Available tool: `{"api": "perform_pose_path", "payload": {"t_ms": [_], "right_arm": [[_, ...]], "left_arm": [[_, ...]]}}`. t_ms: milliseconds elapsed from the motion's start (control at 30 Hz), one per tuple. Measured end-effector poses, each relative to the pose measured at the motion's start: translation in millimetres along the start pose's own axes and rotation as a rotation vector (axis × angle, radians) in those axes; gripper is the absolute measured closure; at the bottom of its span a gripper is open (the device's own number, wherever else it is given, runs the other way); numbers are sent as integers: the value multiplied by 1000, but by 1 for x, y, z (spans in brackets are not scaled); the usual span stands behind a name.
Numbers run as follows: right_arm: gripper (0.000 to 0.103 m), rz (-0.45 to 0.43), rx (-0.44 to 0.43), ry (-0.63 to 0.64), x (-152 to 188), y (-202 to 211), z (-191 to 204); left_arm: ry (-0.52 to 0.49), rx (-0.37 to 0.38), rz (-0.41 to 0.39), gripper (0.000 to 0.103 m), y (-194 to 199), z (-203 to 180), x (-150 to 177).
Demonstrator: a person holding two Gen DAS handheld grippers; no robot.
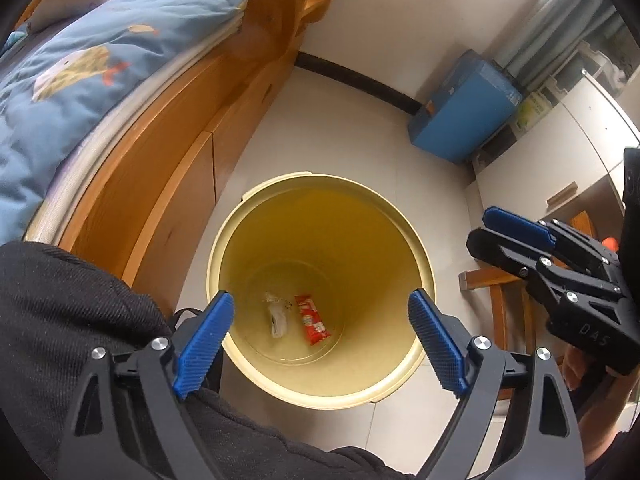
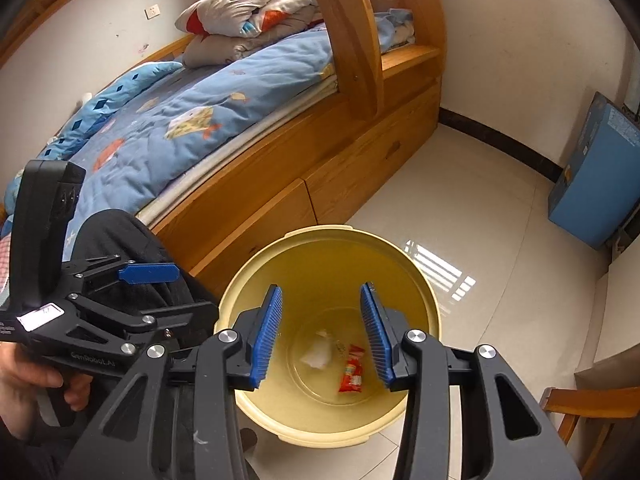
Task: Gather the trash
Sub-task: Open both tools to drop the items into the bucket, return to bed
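Trash: 1 red wrapper [image 1: 312, 319], 1 white scrap [image 1: 276, 316].

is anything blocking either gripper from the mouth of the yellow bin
Nothing visible does. The left gripper and right gripper both hang open and empty above the yellow bin, whose mouth has no lid. A red wrapper and a white crumpled scrap already lie on its bottom.

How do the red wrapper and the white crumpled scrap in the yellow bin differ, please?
The red wrapper is a bright, printed, elongated packet, while the white scrap is pale, plain and crumpled. The red wrapper keeps a flat rectangular shape; the white scrap is irregular. Both lie side by side at the bottom of the yellow bin.
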State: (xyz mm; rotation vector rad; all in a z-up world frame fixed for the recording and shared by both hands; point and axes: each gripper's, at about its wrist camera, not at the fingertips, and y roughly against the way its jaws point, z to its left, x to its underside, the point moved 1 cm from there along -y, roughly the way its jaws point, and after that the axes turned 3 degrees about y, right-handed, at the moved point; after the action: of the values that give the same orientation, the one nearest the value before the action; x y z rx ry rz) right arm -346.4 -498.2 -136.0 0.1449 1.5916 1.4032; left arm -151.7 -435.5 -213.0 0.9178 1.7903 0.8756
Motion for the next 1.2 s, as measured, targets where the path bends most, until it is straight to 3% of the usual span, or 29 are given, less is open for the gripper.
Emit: {"api": "perform_pose_path", "payload": {"t_ms": [333, 600, 967, 1200], "right_arm": [[62, -7, -8, 13, -5, 3, 6], [62, -40, -60, 78, -19, 5, 34], [62, -129, -295, 279, -64, -2, 147], [62, -150, -459, 433, -78, -14, 238]], "left_arm": [[9, 10, -36, 13, 17, 1, -2], [27, -42, -128, 13, 52, 17, 0], [193, -197, -337, 12, 153, 84, 29], [355, -377, -462, 9, 229, 146, 80]]}}
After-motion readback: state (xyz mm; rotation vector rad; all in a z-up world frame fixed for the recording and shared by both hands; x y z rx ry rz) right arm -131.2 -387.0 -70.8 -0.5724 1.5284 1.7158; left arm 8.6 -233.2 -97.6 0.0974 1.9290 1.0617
